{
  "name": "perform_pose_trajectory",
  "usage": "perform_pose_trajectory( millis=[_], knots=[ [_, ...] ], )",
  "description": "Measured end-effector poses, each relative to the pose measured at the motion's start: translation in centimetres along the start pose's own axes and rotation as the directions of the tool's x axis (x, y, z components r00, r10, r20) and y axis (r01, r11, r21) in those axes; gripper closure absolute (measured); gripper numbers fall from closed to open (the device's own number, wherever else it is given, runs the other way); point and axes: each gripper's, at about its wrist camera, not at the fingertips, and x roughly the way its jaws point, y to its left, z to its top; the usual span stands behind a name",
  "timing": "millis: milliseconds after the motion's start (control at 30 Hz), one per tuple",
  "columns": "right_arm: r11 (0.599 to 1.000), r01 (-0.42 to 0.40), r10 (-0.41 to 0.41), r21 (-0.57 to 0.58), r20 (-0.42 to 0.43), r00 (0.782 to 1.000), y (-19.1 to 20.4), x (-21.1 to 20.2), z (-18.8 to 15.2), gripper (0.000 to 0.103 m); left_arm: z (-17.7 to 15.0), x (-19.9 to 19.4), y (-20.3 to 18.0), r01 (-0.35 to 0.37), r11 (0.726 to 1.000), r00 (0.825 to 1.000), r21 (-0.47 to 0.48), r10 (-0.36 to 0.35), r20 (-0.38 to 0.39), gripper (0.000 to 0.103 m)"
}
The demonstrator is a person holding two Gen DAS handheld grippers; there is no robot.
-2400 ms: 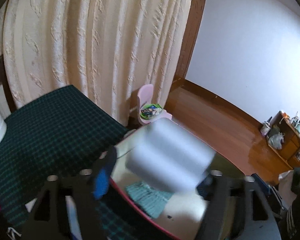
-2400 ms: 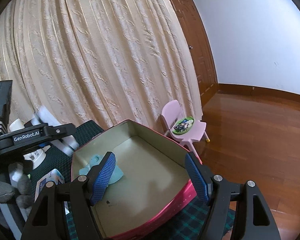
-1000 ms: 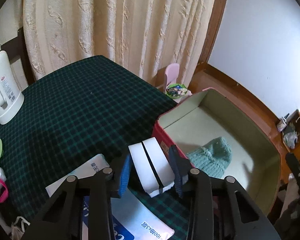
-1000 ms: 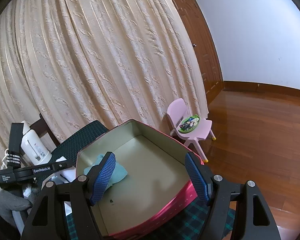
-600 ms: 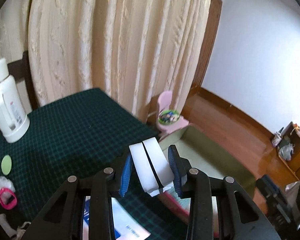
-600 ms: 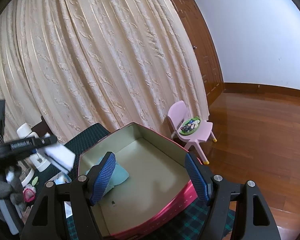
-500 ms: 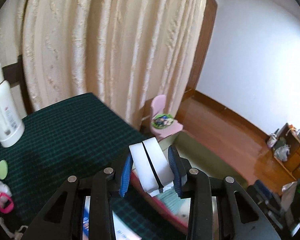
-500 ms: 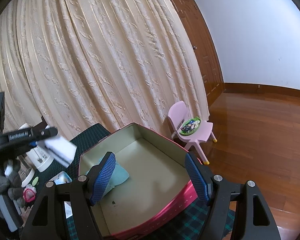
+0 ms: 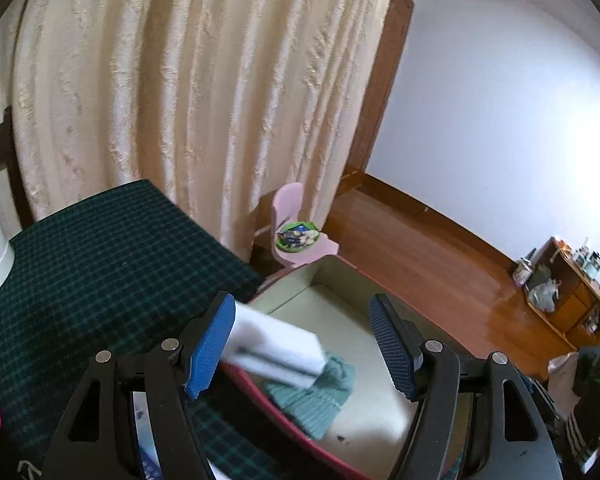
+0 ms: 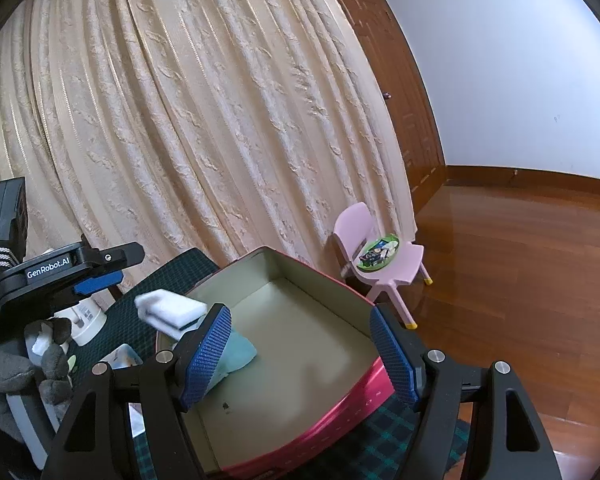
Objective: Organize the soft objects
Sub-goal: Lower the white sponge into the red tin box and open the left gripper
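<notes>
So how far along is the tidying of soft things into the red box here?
Done: a teal knitted piece already lies inside the red box. In hand: the left tool is opening, and the white sponge block is blurred beside its left pad, over the box's near corner, apparently dropping in. The right tool hangs open and empty above the box. Left: a white packet lies on the checked tablecloth.

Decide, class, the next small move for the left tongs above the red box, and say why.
Probably just draw the left tongs back toward the table. Their jaws are opening and the white sponge is blurred, apparently dropping free above the red box, near the teal knitted cloth, so nothing is left to hold.
</notes>
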Motion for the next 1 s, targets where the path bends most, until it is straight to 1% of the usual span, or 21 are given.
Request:
perform_pose_trajectory(
  millis=[200, 300, 433, 500, 633, 767, 1000],
  knots=[
    [1.0, -0.008, 0.009, -0.01, 0.004, 1.0, 0.6, -0.3, 0.0, 0.028, -0.5, -1.3, 1.5, -0.033, 0.999, 0.999, -0.024, 0.033, 0.017, 0.033],
    [1.0, -0.013, 0.013, -0.015, 0.005, 1.0, 0.8, -0.5, 0.0, 0.028, -0.4, -1.2, 2.2, -0.089, 0.996, 0.996, -0.031, 0.089, 0.015, 0.033],
    [1.0, -0.021, 0.021, -0.023, 0.011, 1.0, 1.1, -0.8, 0.0, 0.028, -0.4, -0.3, 3.8, -0.192, 0.98, 0.981, -0.045, 0.192, 0.004, 0.033],
    [1.0, -0.02, 0.021, -0.023, 0.013, 1.0, 1.0, -0.8, 0.1, 0.028, -0.5, 0.0, 4.4, -0.219, 0.974, 0.976, -0.051, 0.219, 0.001, 0.033],
    [1.0, -0.019, 0.02, -0.017, 0.009, 1.0, 0.8, -0.6, 0.1, 0.028, -0.7, 1.3, 5.3, -0.284, 0.958, 0.959, -0.039, 0.283, -0.014, 0.033],
    [1.0, -0.018, 0.019, -0.014, 0.005, 1.0, 0.8, -0.6, 0.1, 0.028, -1.0, 3.3, 5.0, -0.3, 0.954, 0.952, 0.003, 0.299, -0.057, 0.033],
    [1.0, -0.01, 0.01, -0.003, 0.004, 1.0, 0.4, -0.4, 0.2, 0.028, -2.3, 5.8, 2.0, -0.273, 0.955, 0.951, 0.118, 0.286, -0.117, 0.033]
  ],
)
